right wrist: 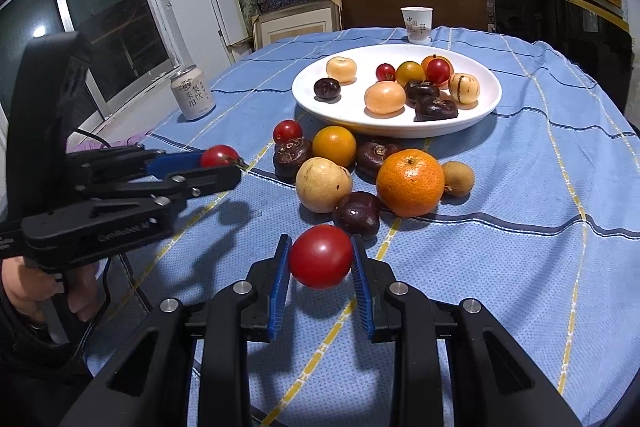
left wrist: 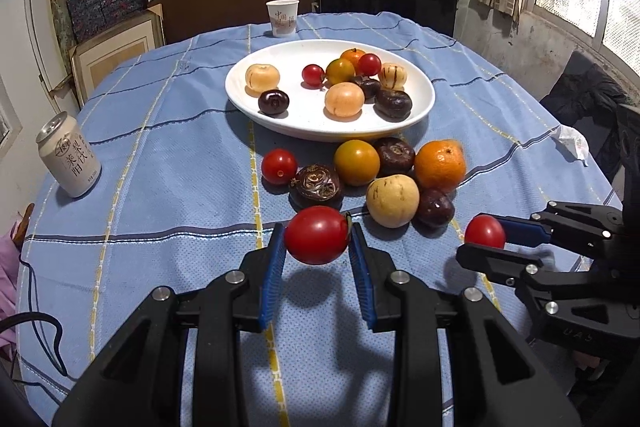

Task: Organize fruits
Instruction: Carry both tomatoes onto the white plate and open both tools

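Note:
My left gripper [left wrist: 317,241] is shut on a red cherry tomato [left wrist: 317,239], held above the blue cloth in front of the loose fruit; it also shows in the right wrist view [right wrist: 219,158]. My right gripper [right wrist: 321,259] is shut on another red cherry tomato [right wrist: 321,256], also above the cloth; it shows at the right in the left wrist view [left wrist: 486,233]. A white plate [left wrist: 280,115] holds several fruits. Loose fruit lies before it: an orange [right wrist: 410,182], a yellow tomato [right wrist: 334,146], a pale melon-like fruit [right wrist: 323,184], dark water chestnuts [right wrist: 357,214], a small red tomato [right wrist: 287,131].
A drink can [left wrist: 69,155] stands at the table's left edge. A paper cup [left wrist: 282,17] stands behind the plate. A crumpled white wrapper [left wrist: 573,143] lies at the right edge. Shelves with boxes and dark chairs stand behind the table. A small brown fruit [right wrist: 458,178] sits right of the orange.

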